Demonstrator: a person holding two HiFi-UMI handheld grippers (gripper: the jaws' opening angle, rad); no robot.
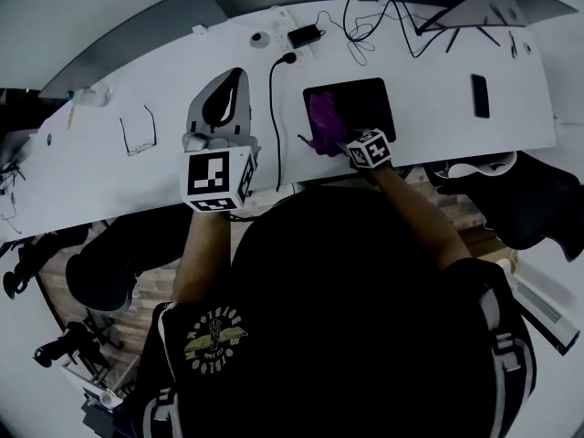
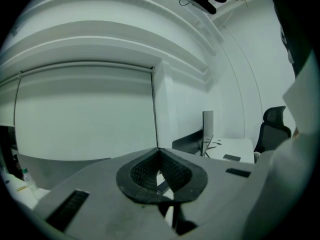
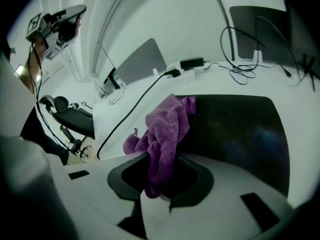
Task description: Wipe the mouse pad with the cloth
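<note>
One purple cloth (image 3: 166, 126), clenched in my right gripper (image 3: 159, 176), lies on the mouse pad's (image 3: 240, 129) left half, mid-frame: this looks like the wiping step. Next I'd sweep rightward, pressing flat. My left gripper (image 2: 159, 153) is closed and empty.

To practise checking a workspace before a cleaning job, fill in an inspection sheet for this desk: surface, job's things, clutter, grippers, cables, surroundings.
Surface: white desk, no spill seen.
Job's things: black mouse pad lies flat; purple cloth lies over its near left corner.
Clutter: glasses, phone, power adapter.
Grippers: right hand-held gripper shut on the cloth; left hand-held gripper shut, empty, held away from the pad.
Cables: black cable runs beside the pad's left edge; cable tangle behind the pad.
Surroundings: office chair at right; wooden floor below.
</note>
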